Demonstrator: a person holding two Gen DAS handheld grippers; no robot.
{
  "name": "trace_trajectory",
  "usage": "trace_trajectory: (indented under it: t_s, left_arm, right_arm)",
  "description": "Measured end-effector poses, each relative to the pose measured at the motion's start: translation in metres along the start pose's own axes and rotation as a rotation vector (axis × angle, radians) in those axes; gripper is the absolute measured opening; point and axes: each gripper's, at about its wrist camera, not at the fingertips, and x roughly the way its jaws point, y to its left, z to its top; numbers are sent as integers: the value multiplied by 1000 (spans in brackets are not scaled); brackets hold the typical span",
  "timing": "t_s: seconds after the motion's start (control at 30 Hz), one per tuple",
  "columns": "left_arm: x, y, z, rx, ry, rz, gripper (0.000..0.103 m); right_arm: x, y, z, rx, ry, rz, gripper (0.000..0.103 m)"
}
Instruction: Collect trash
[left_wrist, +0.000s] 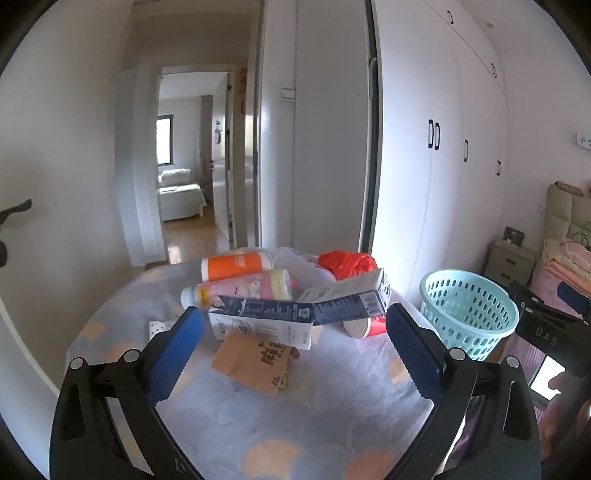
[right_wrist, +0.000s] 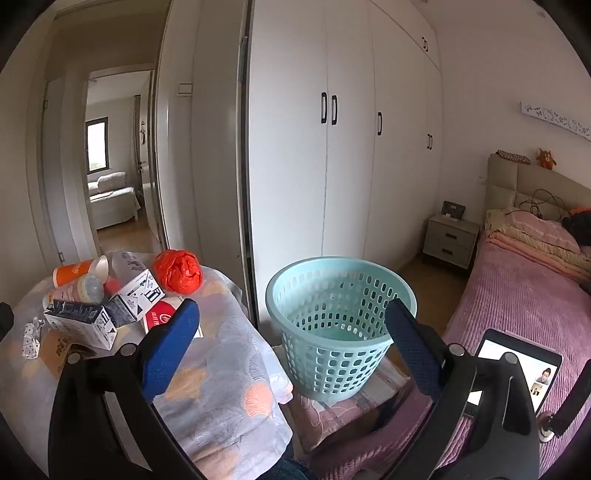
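Blue-padded left gripper (left_wrist: 295, 325) is spread wide, nothing between its pads, hovering above the patterned cloth (left_wrist: 236, 424) that covers the table. Right gripper (right_wrist: 291, 321) likewise wide apart and empty, aimed at the mint-green basket (right_wrist: 340, 325).

Trash sits piled at the far side of the cloth. Orange bottle (left_wrist: 236, 266) lies on its side at the back. Pink bottle (left_wrist: 243, 291) lies just in front of it, touching or nearly so. Dark-blue-and-white carton (left_wrist: 258, 319) lies flat in front of the pink bottle, a second carton (left_wrist: 351, 295) leaning over its right end. Red paper cup (left_wrist: 364, 326) lies on its side under that second carton, open mouth toward the camera. Crumpled orange plastic bag (left_wrist: 345, 264) sits behind the cartons, at the right back edge. Brown paper bag (left_wrist: 255, 363) lies flat on the cloth, nearest the left gripper, partly under the first carton. Small white crumpled wrapper (left_wrist: 157, 328) sits left of the pile, beside the left finger.

Basket stands upright right of the table, on a folded pink blanket (right_wrist: 332, 413), looks empty inside. Pink bed (right_wrist: 517, 302) further right with a tablet (right_wrist: 517, 369) lying on it, screen lit. White wardrobe (right_wrist: 351, 147) behind the basket.
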Motion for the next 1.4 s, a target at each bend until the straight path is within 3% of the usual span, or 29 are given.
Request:
trace_trajectory:
  t_s: [1.4]
  left_arm:
    - [0, 22, -1, -61, 8, -19, 95]
  right_arm:
    - [-2, 11, -2, -16, 3, 24, 95]
